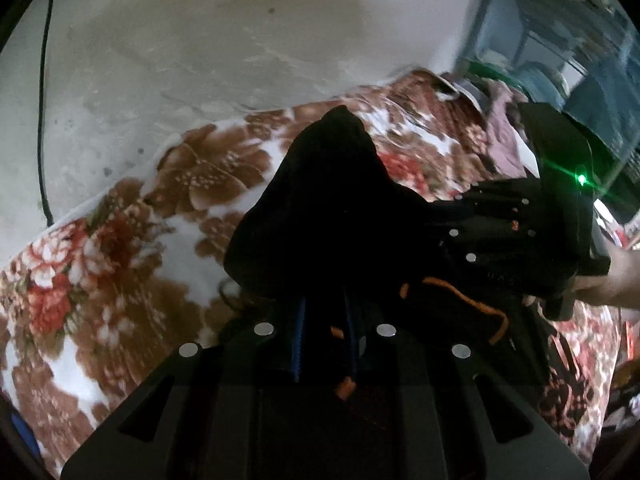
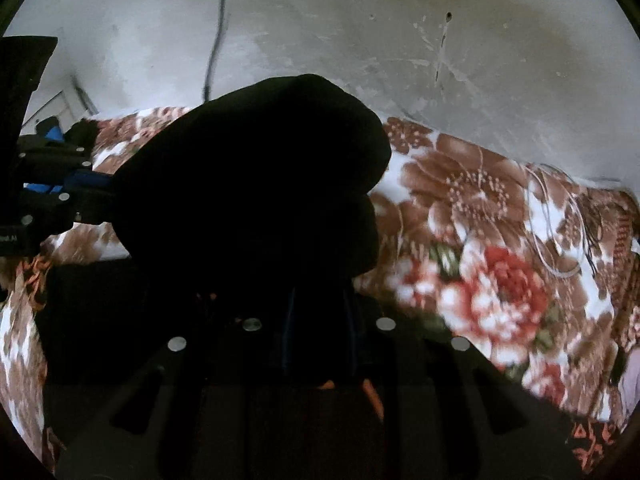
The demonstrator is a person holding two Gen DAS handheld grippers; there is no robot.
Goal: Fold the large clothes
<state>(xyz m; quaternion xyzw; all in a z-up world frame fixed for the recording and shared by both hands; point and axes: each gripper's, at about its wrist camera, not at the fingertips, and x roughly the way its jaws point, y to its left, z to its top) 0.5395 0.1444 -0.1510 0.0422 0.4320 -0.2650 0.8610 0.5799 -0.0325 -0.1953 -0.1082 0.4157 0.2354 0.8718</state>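
Left gripper (image 1: 324,320) first: jaws pinched tight on the black garment (image 1: 320,208), with blue pads (image 1: 298,332) just showing at the nip and an orange drawstring (image 1: 460,292) trailing off to its right. Right gripper (image 2: 316,320) is the same story, clamped on a dark bunch of that cloth, which billows up right in front of its fingers and blocks most of the view. Both pinches look close together; in the left wrist view the other gripper sits just to the right, and a hand (image 1: 616,280) comes in behind it. The garment hangs between and ahead of the two pairs of fingers, raised off the floral blanket (image 1: 100,280) below. Its long axis I cannot tell, it's too bunched. My read: the fold needs the two grips carried forward together, neither hand clearly nearer. Beyond, a bare wall (image 2: 360,40).
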